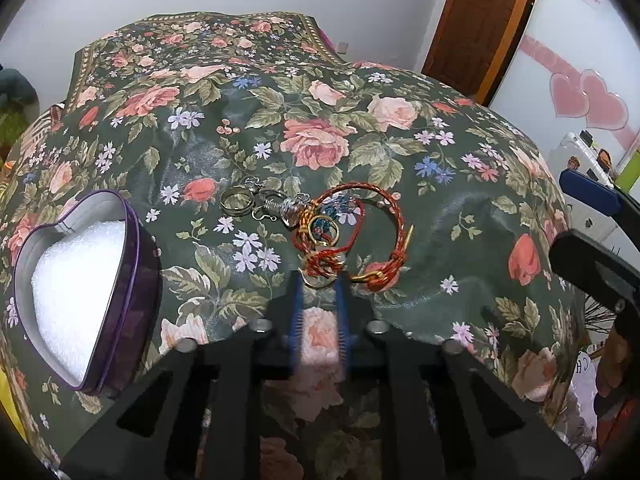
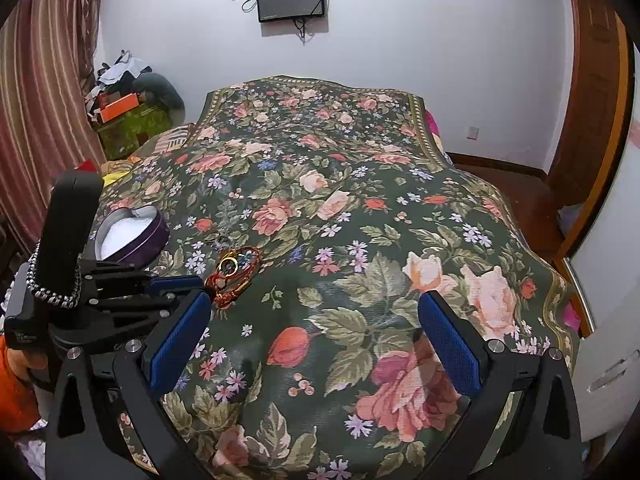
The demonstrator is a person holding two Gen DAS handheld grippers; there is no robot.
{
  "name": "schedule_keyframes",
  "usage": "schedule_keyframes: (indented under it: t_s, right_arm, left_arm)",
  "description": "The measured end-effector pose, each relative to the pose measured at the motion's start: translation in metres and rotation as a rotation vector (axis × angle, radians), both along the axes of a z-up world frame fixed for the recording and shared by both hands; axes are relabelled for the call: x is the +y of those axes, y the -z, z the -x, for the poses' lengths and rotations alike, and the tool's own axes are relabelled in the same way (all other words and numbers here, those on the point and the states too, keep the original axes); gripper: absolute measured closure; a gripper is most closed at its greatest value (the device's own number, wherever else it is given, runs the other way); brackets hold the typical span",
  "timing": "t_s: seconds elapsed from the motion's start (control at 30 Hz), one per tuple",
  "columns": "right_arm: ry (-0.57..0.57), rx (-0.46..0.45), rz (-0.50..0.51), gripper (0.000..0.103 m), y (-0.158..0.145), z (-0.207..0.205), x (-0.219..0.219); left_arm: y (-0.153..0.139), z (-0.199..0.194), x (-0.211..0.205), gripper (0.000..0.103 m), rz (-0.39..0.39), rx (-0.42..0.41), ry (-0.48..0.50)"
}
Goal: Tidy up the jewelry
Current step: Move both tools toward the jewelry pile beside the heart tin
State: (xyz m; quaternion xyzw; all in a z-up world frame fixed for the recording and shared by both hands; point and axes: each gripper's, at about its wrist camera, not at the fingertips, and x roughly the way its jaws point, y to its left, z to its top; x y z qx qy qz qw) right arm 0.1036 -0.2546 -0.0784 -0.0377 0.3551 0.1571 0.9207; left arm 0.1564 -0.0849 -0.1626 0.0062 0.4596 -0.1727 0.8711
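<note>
A floral cloth (image 2: 360, 240) is spread below white walls (image 2: 400, 60); the left gripper (image 1: 319, 280) is clamped on a bracelet (image 1: 320, 266), the right gripper (image 2: 316, 332) held wide apart.

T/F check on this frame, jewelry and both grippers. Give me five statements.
1. The heart-shaped tin is open with white padding inside. True.
2. The left gripper is wide open over bare cloth. False: its jaws are closed at the near edge of the jewelry pile, on a gold ring there as far as the picture shows.
3. The right gripper is open and holds nothing. True.
4. The red braided bracelet lies inside the tin. False: it lies on the floral cloth.
5. The tin sits to the right of the pile in the left wrist view. False: left.
</note>
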Motion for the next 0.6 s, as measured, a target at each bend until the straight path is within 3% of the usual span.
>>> schedule_keyframes:
  t_s: [0.03,0.13,0.4,0.6]
  right_arm:
    - [-0.005,0.001,0.003,0.0,0.0,0.0,0.002]
    - [-0.02,0.005,0.008,0.0,-0.001,-0.002,0.007]
    - [-0.094,0.03,0.034,0.0,0.005,-0.012,0.031]
    - [-0.16,0.092,0.065,0.014,0.015,-0.021,0.05]
  left_arm:
    - [0.0,0.0,0.001,0.102,0.001,0.0,-0.005]
    - [-0.004,0.003,0.008,0.103,0.037,0.002,-0.016]
    - [-0.022,0.029,0.03,0.103,0.019,-0.044,-0.039]
    - [-0.024,0.04,0.041,0.097,0.027,-0.055,-0.06]
